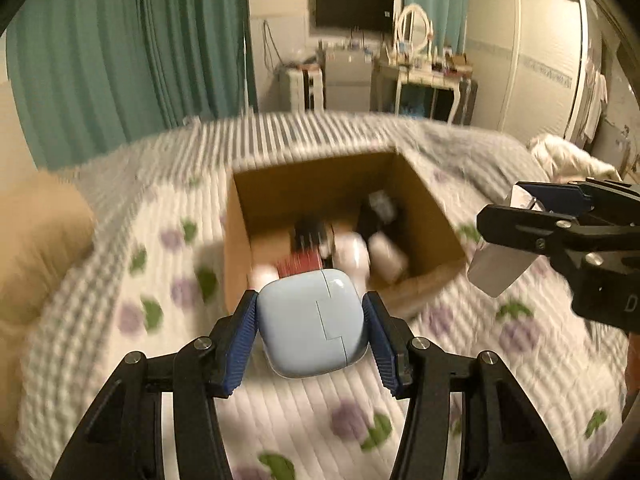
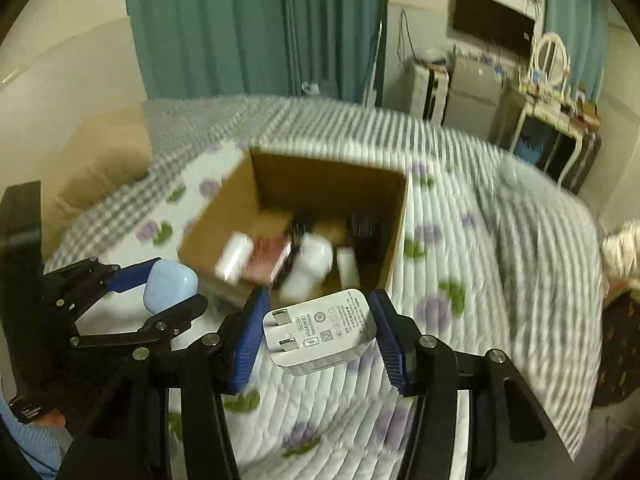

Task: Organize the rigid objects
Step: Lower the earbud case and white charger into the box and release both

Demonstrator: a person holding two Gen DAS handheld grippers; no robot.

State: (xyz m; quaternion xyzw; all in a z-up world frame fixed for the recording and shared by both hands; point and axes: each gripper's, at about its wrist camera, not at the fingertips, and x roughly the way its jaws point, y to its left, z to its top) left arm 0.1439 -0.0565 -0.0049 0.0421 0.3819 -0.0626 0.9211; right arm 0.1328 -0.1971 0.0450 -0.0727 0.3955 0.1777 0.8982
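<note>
My left gripper (image 1: 311, 322) is shut on a light blue rounded case (image 1: 310, 320), held above the bed just in front of an open cardboard box (image 1: 424, 196). My right gripper (image 2: 318, 330) is shut on a white Huawei wall charger (image 2: 322, 330) with its prongs to the left, also held before the box (image 2: 276, 172). The box holds several small items, white, black and red, all blurred. In the left wrist view the right gripper (image 1: 500, 240) with the charger (image 1: 496, 270) is at the right. In the right wrist view the left gripper (image 2: 160, 288) with the blue case (image 2: 170, 286) is at the left.
The box stands on a quilted bedspread (image 1: 312, 408) with purple and green prints. A tan pillow (image 1: 36, 248) lies at the left. Teal curtains (image 1: 120, 48), a dressing table (image 1: 424, 76), a wall screen (image 1: 352, 8) and a wardrobe (image 1: 528, 60) stand beyond the bed.
</note>
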